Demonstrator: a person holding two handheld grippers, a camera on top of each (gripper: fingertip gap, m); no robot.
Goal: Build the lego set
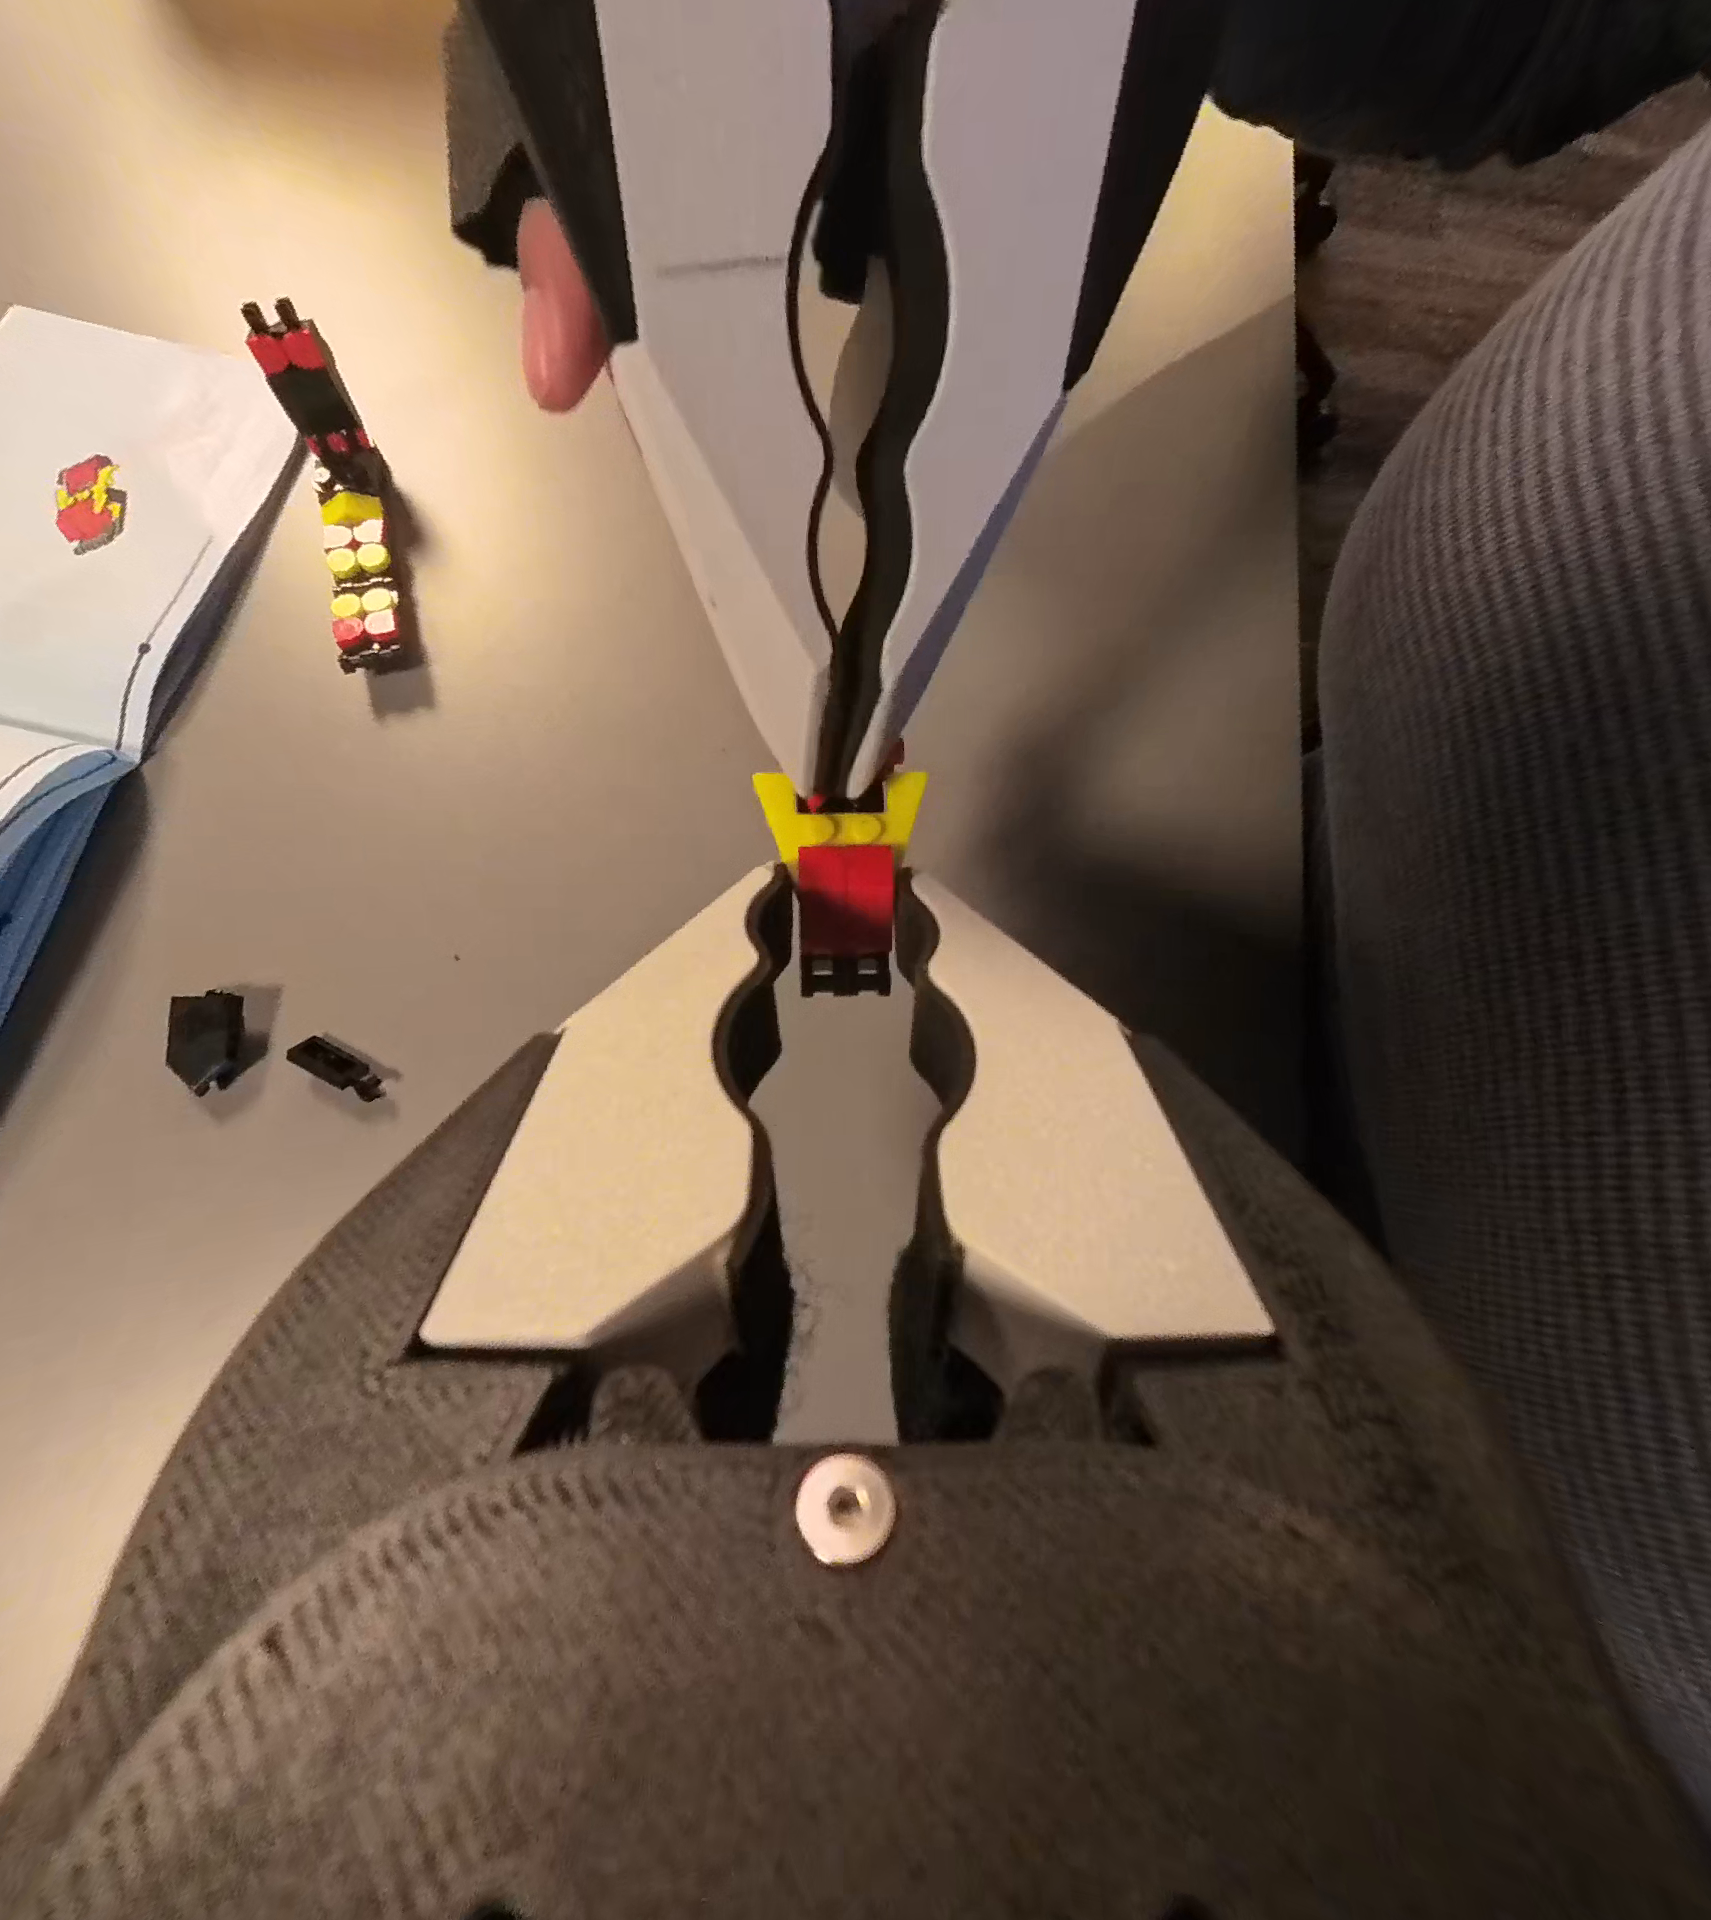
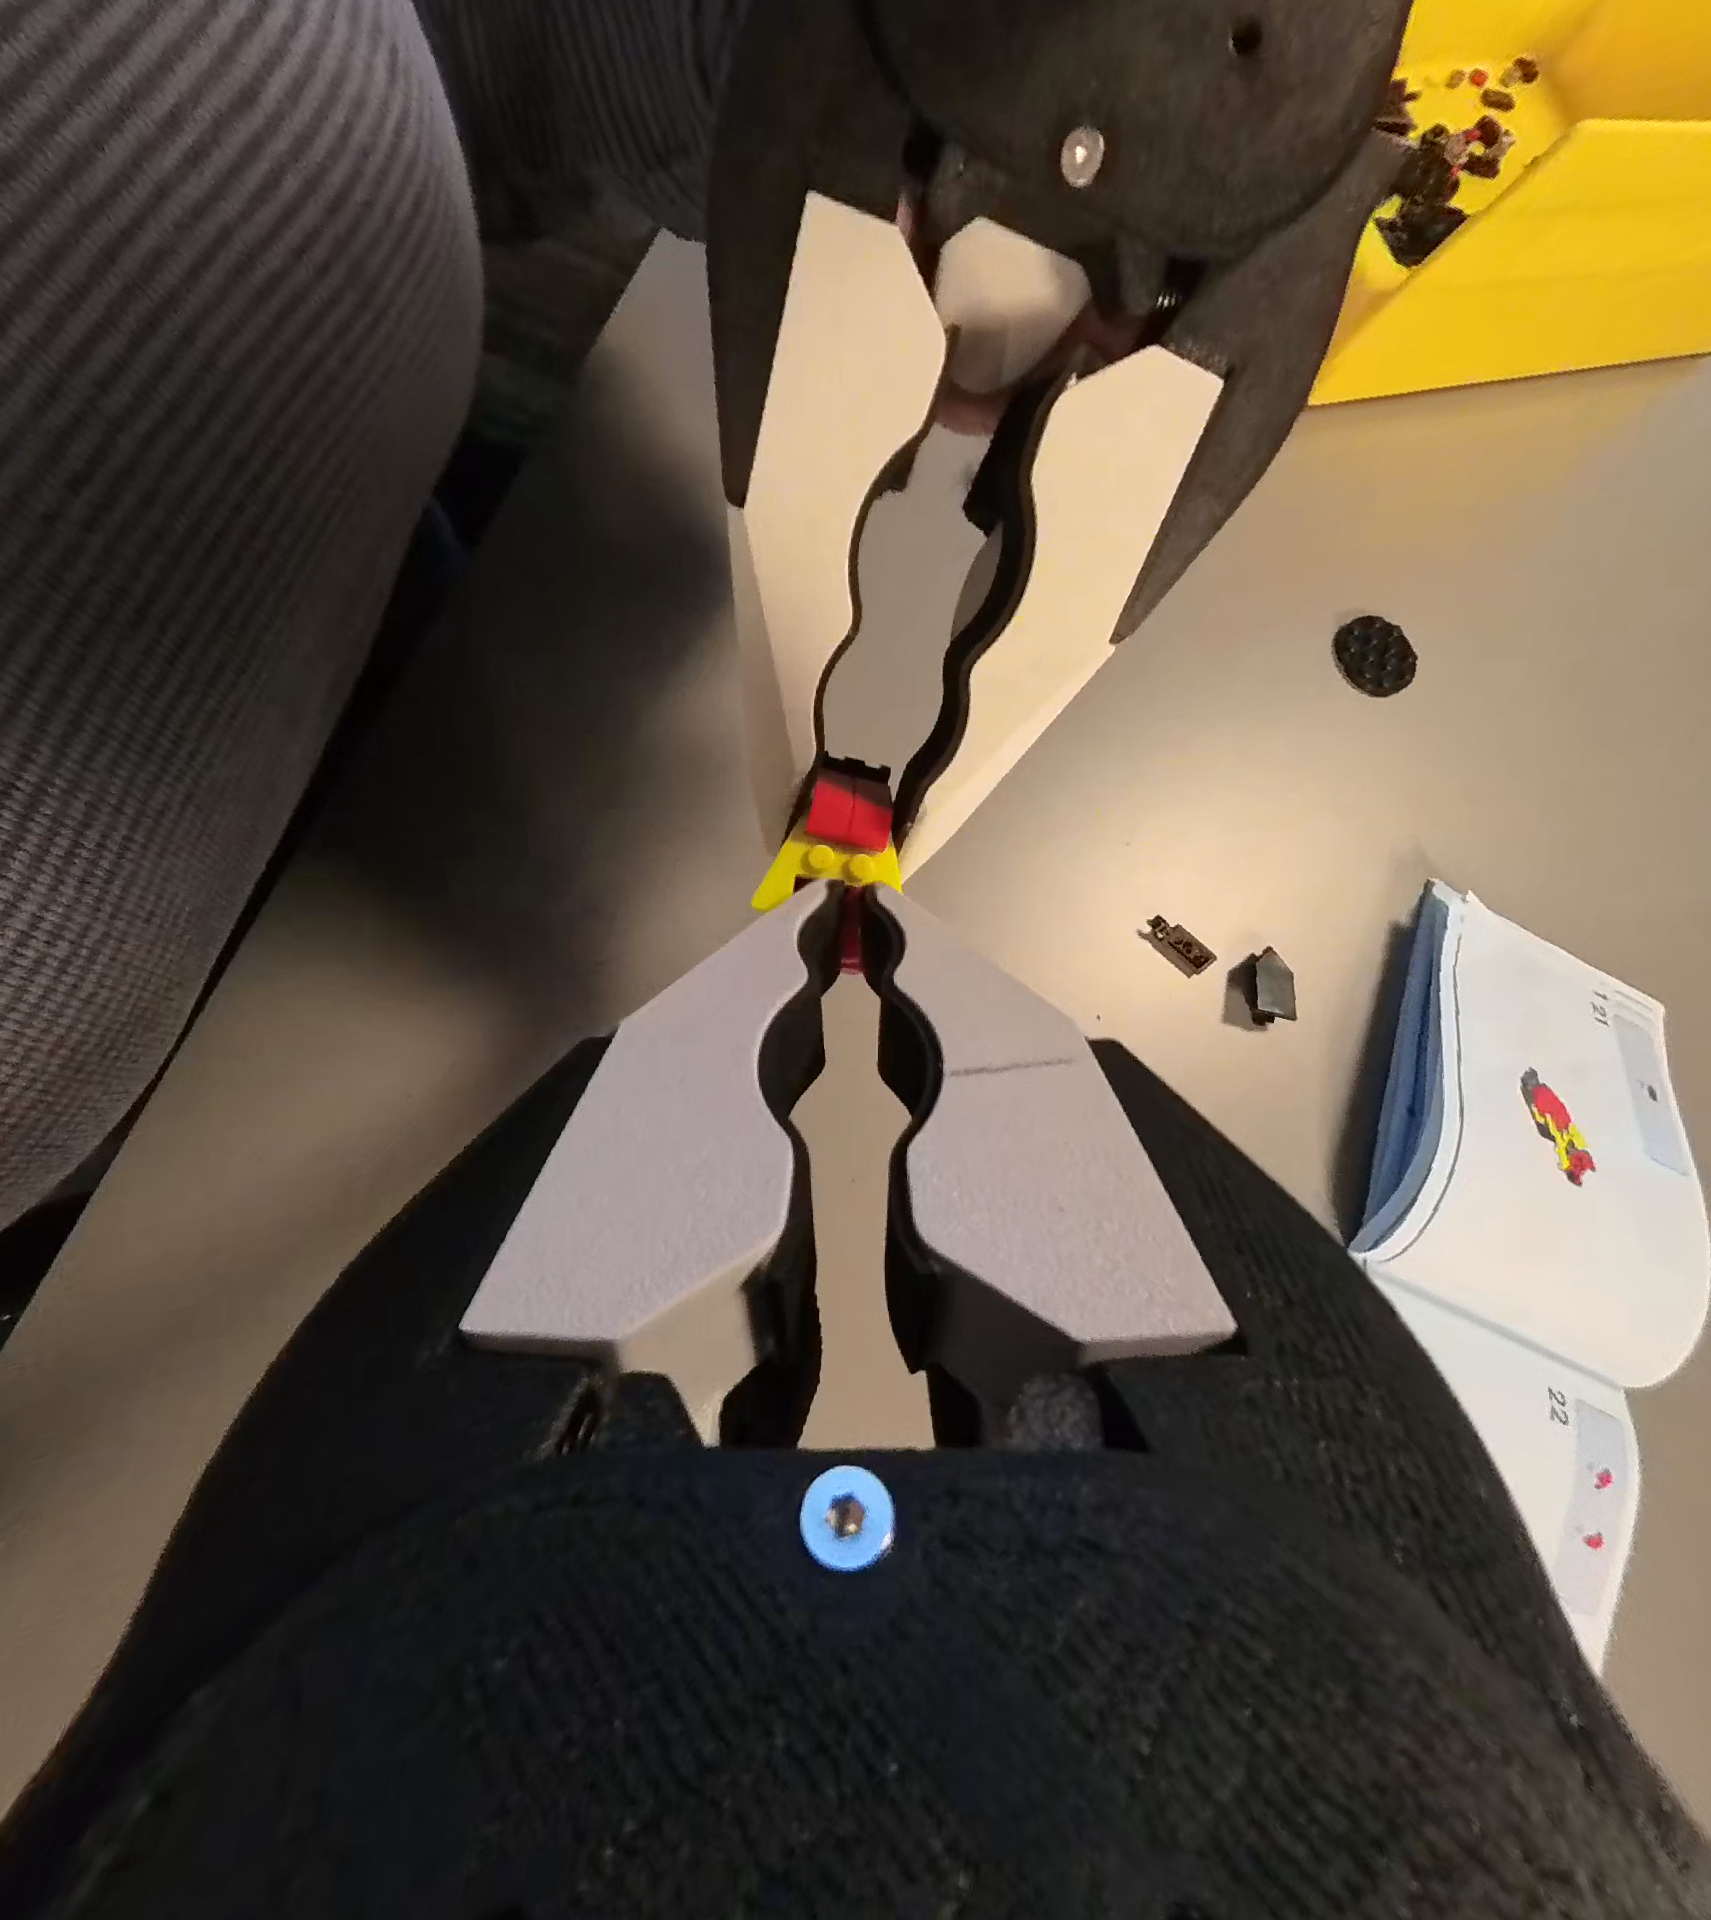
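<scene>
Lego sub-assembly point(image 1: 843, 878) of red, yellow and black bricks, pinched from both ends above the table point(image 1: 539, 831).

Left gripper point(image 1: 846, 914) clamps the red-and-black end; right gripper point(image 2: 846, 935) closes on a red part at the yellow end, tips meeting nose to nose. Left of the sub-assembly in the left wrist view lie a longer brick strip point(image 1: 342, 499), an open instruction booklet point(image 1: 51, 582) and two loose black pieces point(image 1: 205, 1039), point(image 1: 337, 1065). Beyond it in the right wrist view stands a yellow box point(image 2: 1557, 249).

Beige table point(image 1: 539, 831) bears open booklet point(image 1: 51, 540); brick strip point(image 1: 352, 520); two black pieces point(image 1: 204, 1042); yellow box point(image 2: 1557, 260).
</scene>
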